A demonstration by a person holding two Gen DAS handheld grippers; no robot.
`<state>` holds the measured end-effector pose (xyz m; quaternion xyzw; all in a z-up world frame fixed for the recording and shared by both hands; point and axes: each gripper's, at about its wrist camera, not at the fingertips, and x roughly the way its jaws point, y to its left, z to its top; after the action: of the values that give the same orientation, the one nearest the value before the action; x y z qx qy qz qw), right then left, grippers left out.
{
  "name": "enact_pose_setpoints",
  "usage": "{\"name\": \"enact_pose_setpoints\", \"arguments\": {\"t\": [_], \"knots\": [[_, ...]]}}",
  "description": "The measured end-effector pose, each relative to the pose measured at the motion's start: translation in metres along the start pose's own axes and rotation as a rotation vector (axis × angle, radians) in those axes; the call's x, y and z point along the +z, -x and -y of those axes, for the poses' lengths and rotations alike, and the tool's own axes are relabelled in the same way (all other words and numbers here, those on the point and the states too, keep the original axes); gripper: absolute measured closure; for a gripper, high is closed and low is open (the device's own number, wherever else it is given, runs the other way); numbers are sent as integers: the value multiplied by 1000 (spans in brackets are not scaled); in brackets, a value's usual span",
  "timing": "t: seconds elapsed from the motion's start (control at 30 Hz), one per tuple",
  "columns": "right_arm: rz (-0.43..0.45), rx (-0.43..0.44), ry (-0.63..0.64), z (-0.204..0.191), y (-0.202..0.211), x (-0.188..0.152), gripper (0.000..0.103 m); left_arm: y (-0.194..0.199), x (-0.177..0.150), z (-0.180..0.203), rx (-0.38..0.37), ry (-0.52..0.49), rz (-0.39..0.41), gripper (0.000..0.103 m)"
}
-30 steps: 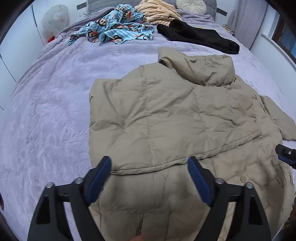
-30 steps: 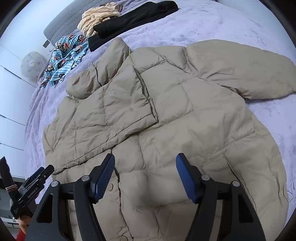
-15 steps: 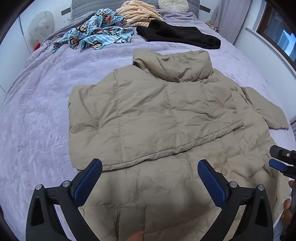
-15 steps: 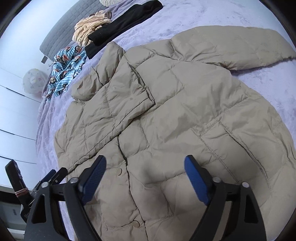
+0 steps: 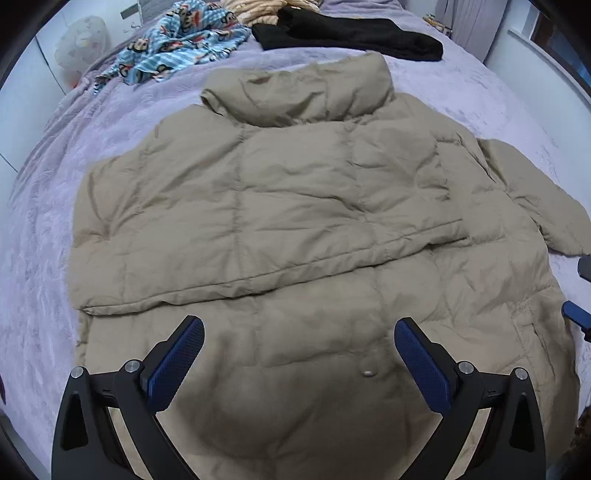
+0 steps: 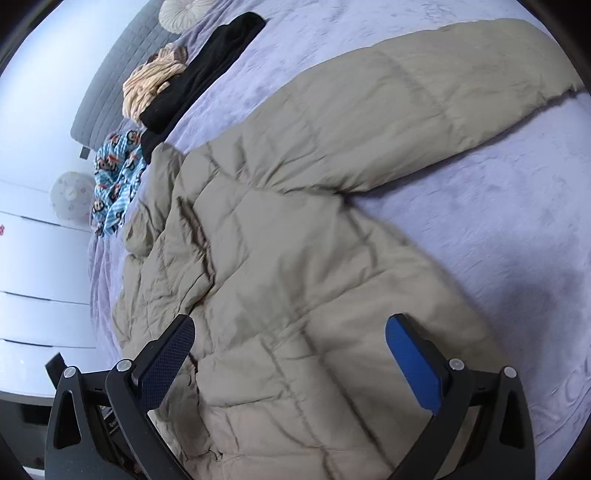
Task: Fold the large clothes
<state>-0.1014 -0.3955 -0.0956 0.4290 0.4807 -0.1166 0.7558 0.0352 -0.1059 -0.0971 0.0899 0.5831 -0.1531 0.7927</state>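
Note:
A large beige puffer jacket (image 5: 295,229) lies flat on the purple bed, collar at the far end, its left sleeve folded across the chest. It also shows in the right wrist view (image 6: 303,266), where its other sleeve (image 6: 424,107) stretches out to the far right. My left gripper (image 5: 299,354) is open and empty, hovering over the jacket's lower front near a snap button (image 5: 368,372). My right gripper (image 6: 290,354) is open and empty, low over the jacket's right side near the hem. Its tips peek in at the right edge of the left wrist view (image 5: 580,314).
The purple bedspread (image 5: 48,236) surrounds the jacket. At the head of the bed lie a blue cartoon-print garment (image 5: 181,44), a black garment (image 5: 347,33) and a yellow striped one (image 6: 151,88). A round cushion (image 6: 181,14) sits by the grey headboard. White cabinets (image 6: 33,266) stand at the left.
Both grippers have moved in closer and lower over the jacket. The right wrist view has swung to the jacket's right side and its outstretched sleeve. Both stay open.

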Motion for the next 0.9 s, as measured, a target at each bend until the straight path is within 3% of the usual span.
{"name": "enact_pose_setpoints", "arguments": {"t": [0.1, 0.27, 0.4, 0.6, 0.73, 0.9], "knots": [[21, 10, -52, 38, 20, 28, 0, -8, 5, 32, -50, 0, -31, 0], [145, 7, -209, 113, 60, 73, 0, -3, 23, 78, -93, -11, -9, 0], [215, 86, -350, 166, 80, 106, 0, -5, 37, 110, -97, -38, 1, 0], [250, 160, -477, 208, 75, 143, 0, -12, 50, 142, -114, -53, -1, 0], [303, 184, -540, 227, 69, 163, 0, -13, 56, 153, -83, -65, 7, 0], [349, 320, -664, 247, 61, 184, 0, -12, 61, 151, -55, -55, 11, 0]]}}
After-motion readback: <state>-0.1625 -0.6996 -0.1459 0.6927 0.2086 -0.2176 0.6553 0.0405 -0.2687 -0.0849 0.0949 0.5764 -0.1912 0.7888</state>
